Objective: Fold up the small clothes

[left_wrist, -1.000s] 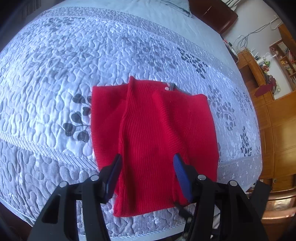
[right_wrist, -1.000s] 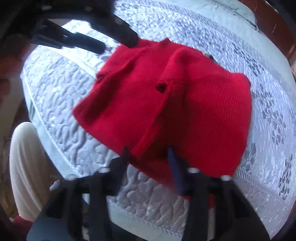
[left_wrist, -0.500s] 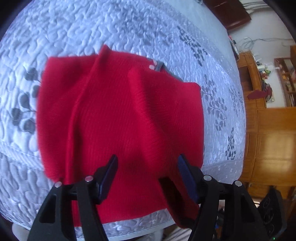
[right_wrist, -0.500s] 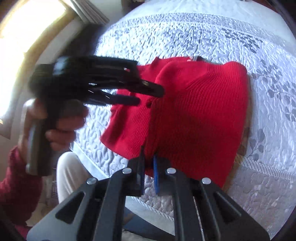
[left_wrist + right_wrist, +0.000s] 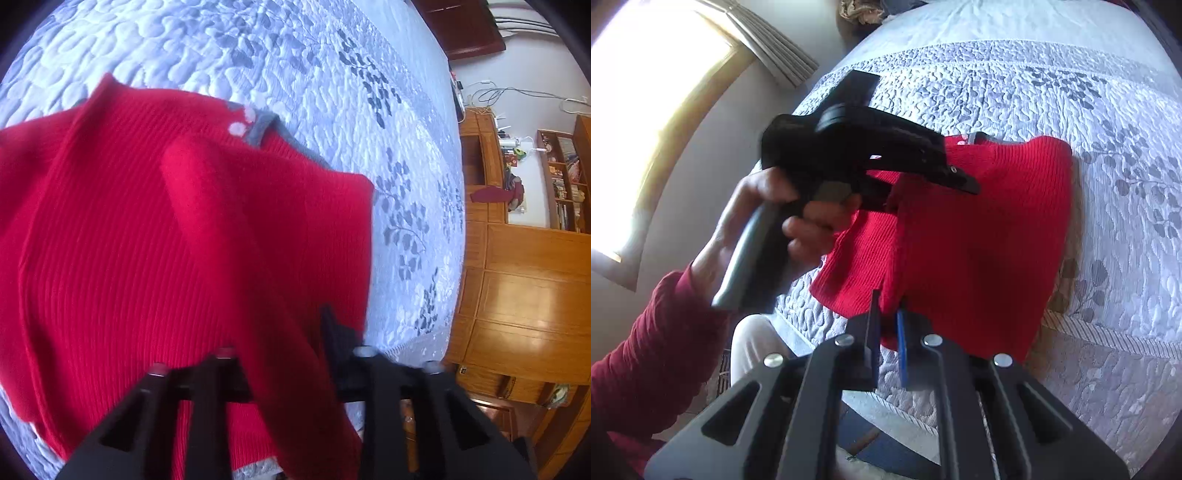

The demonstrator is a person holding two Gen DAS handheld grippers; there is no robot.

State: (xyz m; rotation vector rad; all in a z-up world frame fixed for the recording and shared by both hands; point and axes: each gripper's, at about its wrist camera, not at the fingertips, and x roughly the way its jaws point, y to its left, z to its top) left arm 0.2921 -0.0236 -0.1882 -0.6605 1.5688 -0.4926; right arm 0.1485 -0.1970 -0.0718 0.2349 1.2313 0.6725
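Red knit garment (image 5: 979,236) lay on quilted bedspread (image 5: 1071,92); right gripper (image 5: 886,325) pinched its near edge, left gripper (image 5: 284,343) jaws were closing around a raised fold.

1. The red sweater (image 5: 147,258) was ribbed knit cloth, matt and soft-looking, with a grey trim at its neck.
2. The bedspread (image 5: 295,66) under it was quilted cloth with a faint sheen and a puckered, stitched surface.
3. My right gripper (image 5: 886,317) looked like matt black plastic with bright metal screw heads.
4. The cabinets (image 5: 524,295) were glossy varnished wood.
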